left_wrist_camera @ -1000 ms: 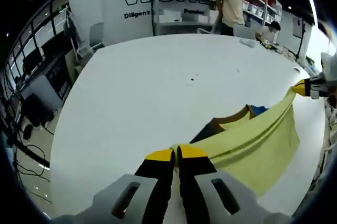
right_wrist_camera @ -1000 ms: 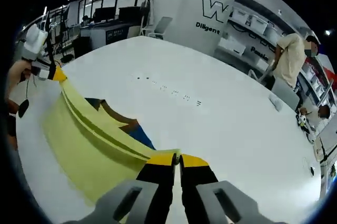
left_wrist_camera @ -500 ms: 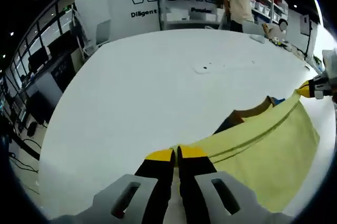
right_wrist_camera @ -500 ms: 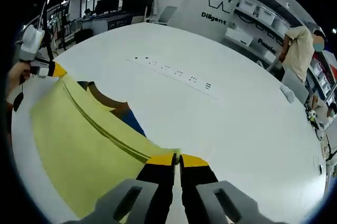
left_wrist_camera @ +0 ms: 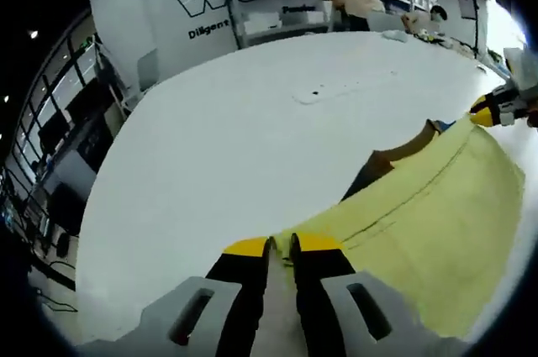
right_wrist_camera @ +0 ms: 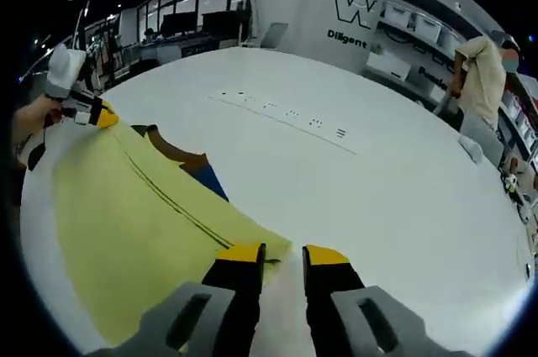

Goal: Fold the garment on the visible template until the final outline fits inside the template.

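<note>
Both grippers' fingers have let go and now stand spread over the flattened yellow garment (right_wrist_camera: pixel 126 206).

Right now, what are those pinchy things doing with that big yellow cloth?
A person is folding a yellow garment on a white table, one gripper in each hand. The right gripper has its jaws apart at one corner, letting go. The left gripper sits at the other corner, jaws almost closed. Brown and blue fabric peeks out underneath.
</note>
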{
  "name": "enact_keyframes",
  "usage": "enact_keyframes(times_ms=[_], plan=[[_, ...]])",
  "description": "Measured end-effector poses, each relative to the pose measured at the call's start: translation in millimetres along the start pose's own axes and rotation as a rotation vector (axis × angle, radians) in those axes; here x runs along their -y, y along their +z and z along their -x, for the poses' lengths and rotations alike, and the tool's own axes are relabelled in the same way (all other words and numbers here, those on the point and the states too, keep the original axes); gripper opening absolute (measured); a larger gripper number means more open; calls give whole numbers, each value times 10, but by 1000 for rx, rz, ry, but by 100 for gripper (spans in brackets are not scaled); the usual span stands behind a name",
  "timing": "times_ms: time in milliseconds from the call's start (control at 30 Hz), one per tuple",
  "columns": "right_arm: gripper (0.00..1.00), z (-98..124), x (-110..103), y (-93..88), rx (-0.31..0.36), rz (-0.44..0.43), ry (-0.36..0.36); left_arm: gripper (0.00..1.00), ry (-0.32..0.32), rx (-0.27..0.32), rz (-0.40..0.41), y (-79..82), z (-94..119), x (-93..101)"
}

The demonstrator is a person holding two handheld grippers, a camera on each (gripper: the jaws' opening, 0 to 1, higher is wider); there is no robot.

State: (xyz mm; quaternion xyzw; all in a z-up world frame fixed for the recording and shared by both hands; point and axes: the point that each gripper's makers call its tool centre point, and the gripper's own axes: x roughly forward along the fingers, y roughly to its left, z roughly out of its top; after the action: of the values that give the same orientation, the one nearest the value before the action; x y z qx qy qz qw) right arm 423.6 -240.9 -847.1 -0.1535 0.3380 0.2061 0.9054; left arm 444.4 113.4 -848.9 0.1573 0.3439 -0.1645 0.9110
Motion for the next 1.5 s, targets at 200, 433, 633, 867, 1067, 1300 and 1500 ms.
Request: enact_keyframes(times_ms=[200, 433, 633, 867, 1067, 1300, 1500], plan=[[39, 77, -63, -19, 7, 150, 50, 58, -123, 39, -281, -33, 119, 86], [43, 12, -115, -80, -28, 292, 30, 59, -145, 118, -452, 88, 67, 120], [38, -128, -42, 18, -2, 229, 13, 49, -153, 112, -455, 147, -17, 140], [36, -211, -45, 80, 27, 55, 11, 44, -108, 106, -243, 169, -144, 31], [40, -277, 78, 118, 54, -187, -35, 43, -68, 74, -5, 121, -243, -105], [40, -225, 108, 172, 90, -375, -25, 44, -50, 69, 214, 134, -188, -208], [45, -104, -7, 195, 93, -392, -1, 48, -66, 61, 203, 130, -66, -143]])
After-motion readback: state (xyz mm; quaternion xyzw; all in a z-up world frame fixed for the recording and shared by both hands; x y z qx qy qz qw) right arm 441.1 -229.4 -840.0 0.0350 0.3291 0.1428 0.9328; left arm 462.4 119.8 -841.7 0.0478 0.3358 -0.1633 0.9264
